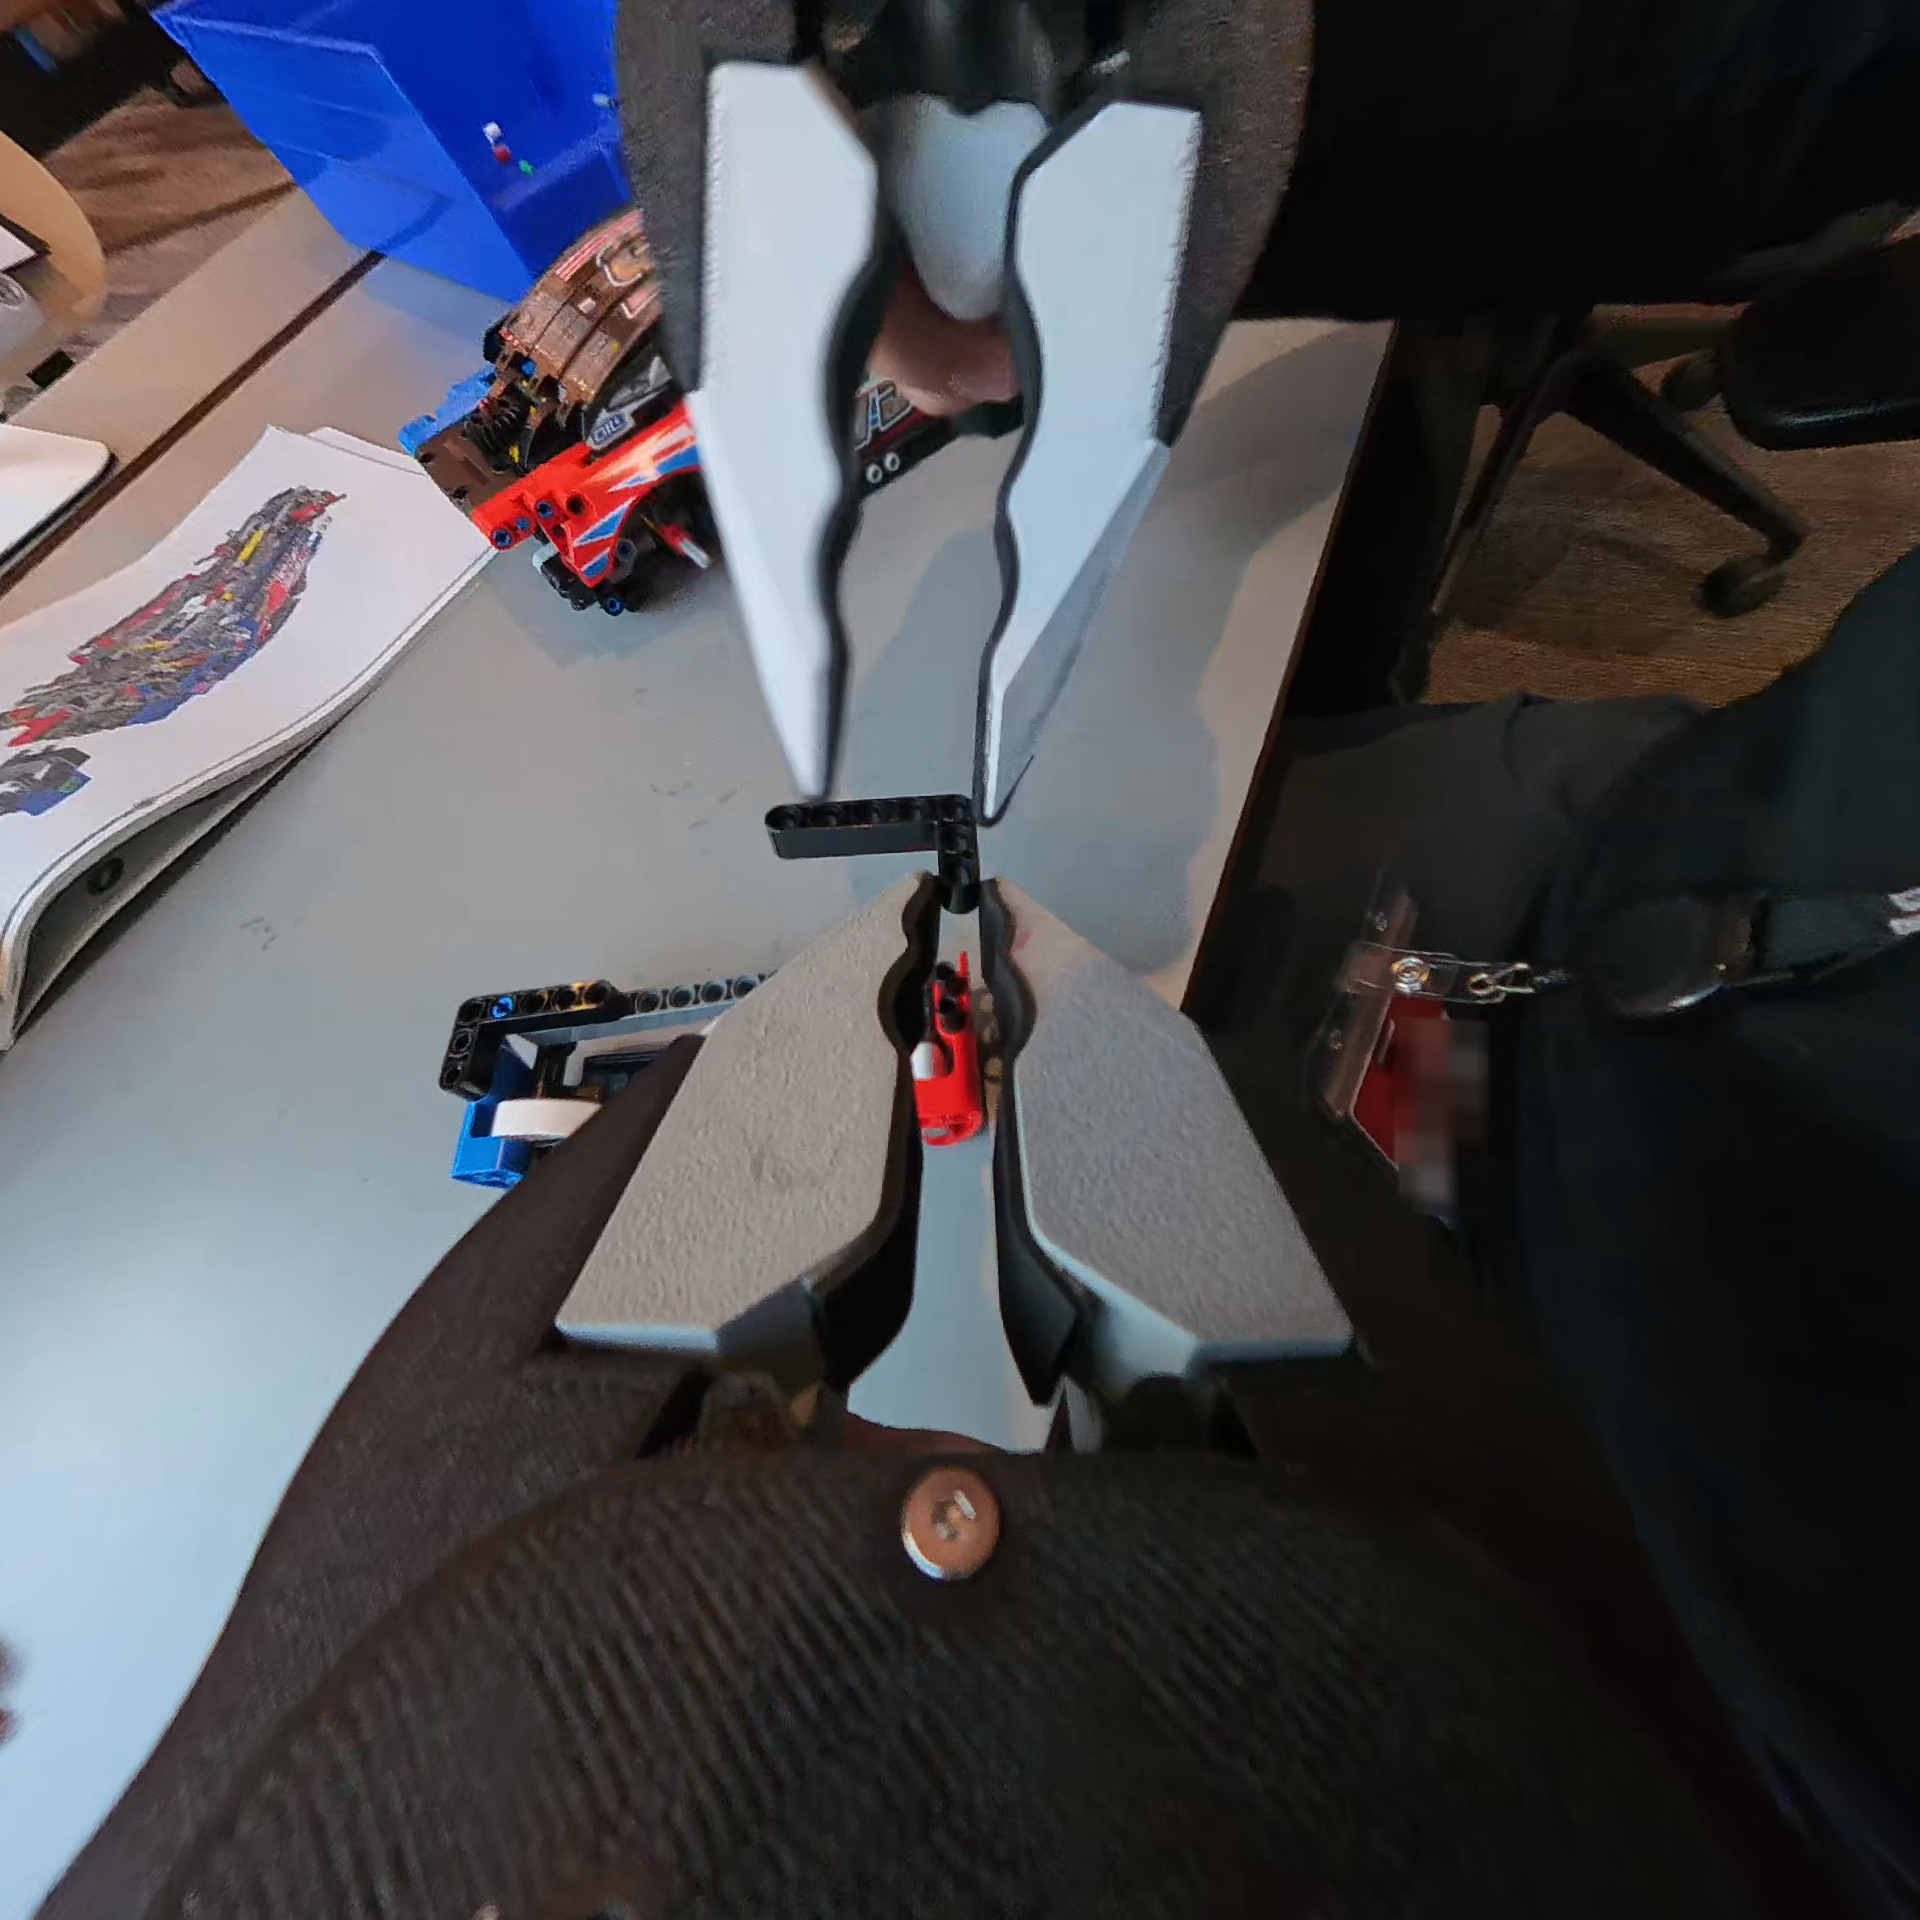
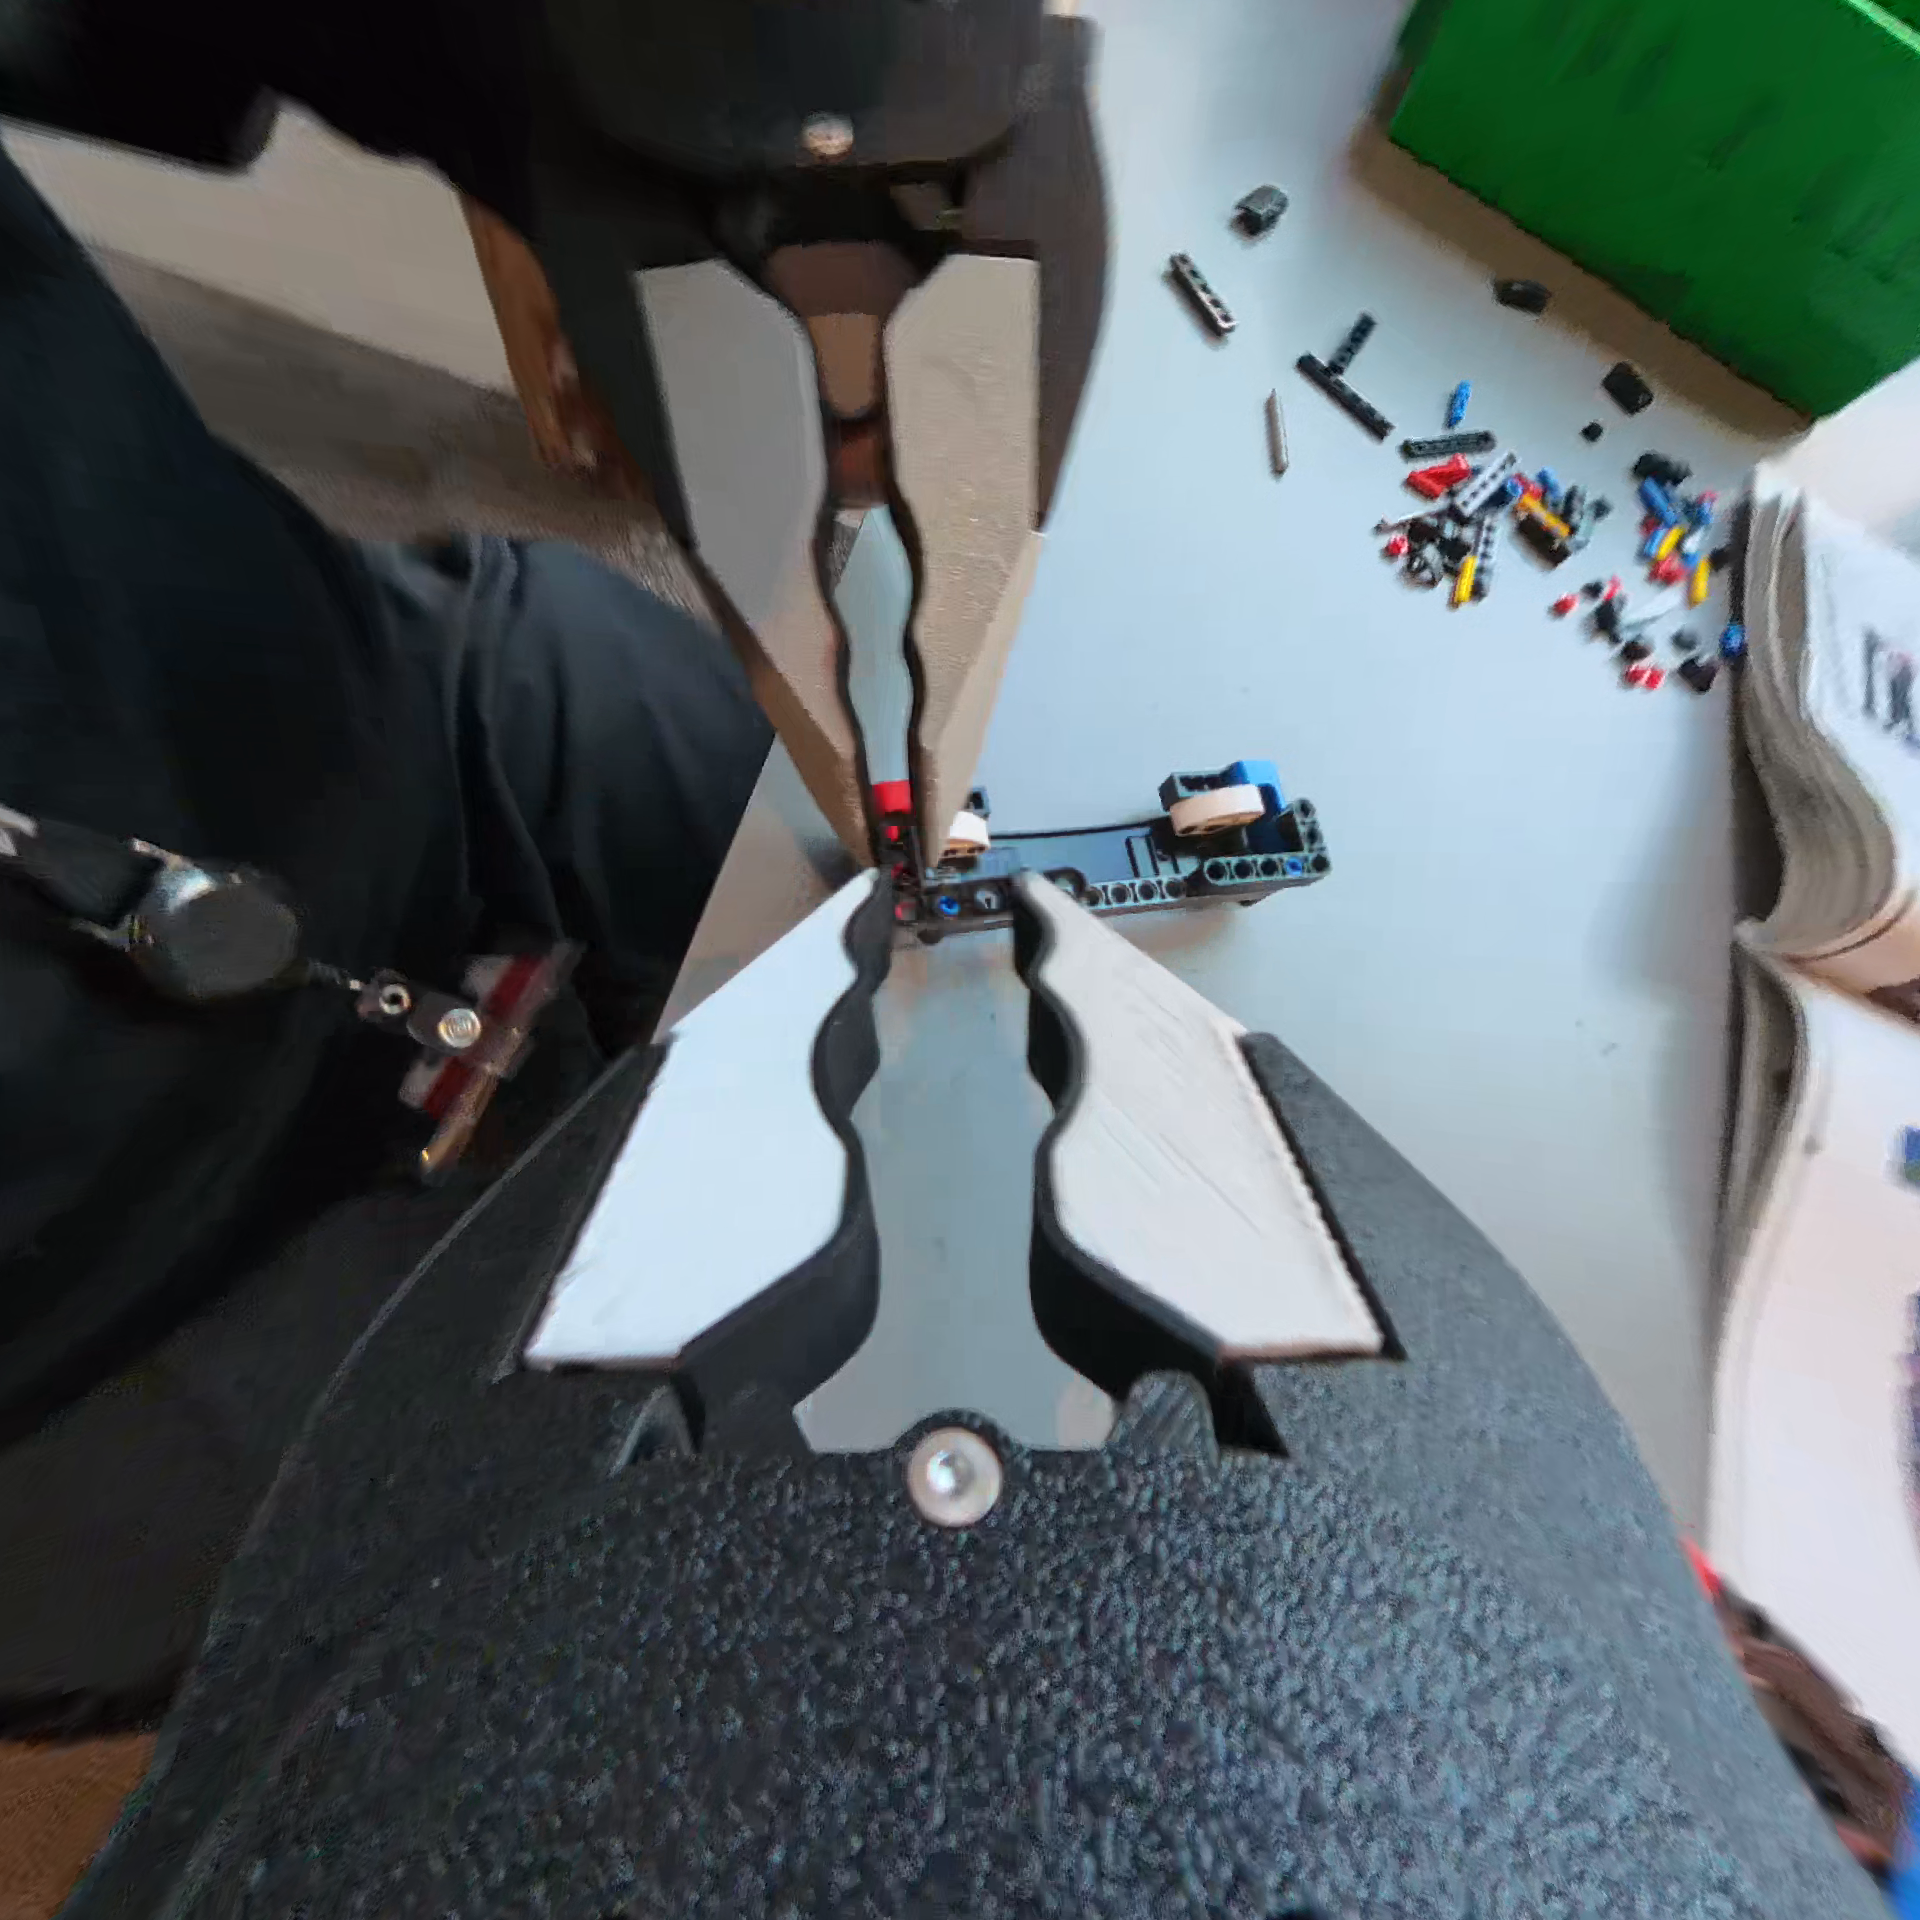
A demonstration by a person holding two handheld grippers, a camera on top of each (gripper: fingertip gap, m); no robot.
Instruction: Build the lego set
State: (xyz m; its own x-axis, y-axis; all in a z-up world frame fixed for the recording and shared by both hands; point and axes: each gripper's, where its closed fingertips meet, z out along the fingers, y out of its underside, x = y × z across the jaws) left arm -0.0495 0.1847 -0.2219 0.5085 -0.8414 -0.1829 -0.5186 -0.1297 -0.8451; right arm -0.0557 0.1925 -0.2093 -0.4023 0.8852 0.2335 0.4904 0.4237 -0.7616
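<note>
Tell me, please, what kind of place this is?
Probably an office or lab workspace, not a home. A grey desk holds an open instruction booklet, a part-built red model car and loose bricks. A wheeled office chair stands on carpet beside it, and coloured storage bins sit nearby.

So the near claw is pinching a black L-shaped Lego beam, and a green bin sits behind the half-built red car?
Nearly. The left claw does pinch the black L-shaped Lego beam, but the bin behind the half-built red car is blue, as the left wrist view shows.
</note>
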